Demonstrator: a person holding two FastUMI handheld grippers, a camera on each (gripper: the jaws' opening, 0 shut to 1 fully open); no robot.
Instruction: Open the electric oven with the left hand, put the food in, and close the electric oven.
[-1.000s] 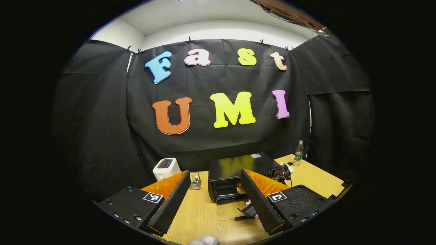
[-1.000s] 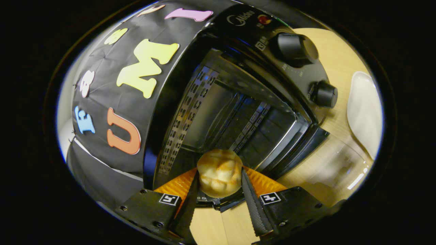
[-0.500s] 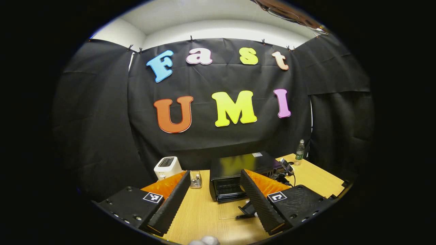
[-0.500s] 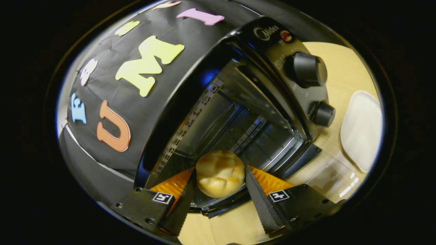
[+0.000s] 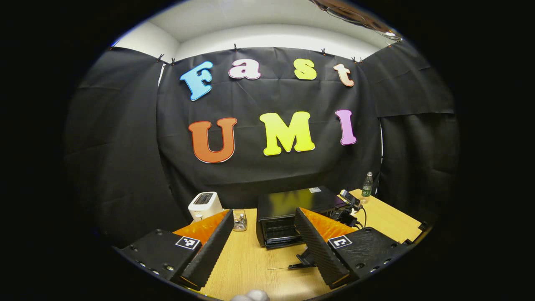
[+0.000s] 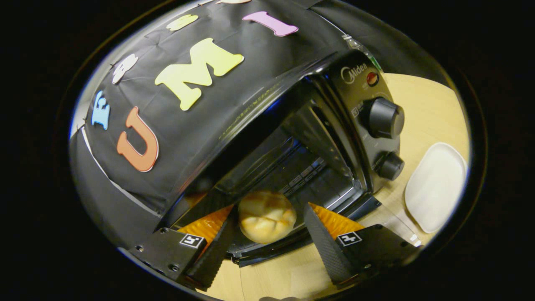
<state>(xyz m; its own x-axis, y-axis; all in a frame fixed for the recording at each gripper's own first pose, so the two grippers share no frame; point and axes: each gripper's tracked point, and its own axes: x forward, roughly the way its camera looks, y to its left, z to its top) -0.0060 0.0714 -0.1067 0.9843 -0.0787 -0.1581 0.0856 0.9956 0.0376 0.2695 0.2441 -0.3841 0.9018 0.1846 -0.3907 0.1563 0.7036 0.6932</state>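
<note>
we have the bun [image 6: 266, 215] resting just inside the open oven [image 6: 317, 167], our right hand-held gripper [image 6: 267, 234] spread wide, releasing it; our left hand-held gripper [image 5: 261, 238] waits open above the worktop [image 5: 250, 263], ready for the door.

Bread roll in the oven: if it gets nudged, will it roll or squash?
The bread roll looks domed and rounded, so a nudge might rock or roll it. Its puffy, cracked crust suggests it is light and would dent under a hard squeeze. The right gripper stands open around it.
</note>
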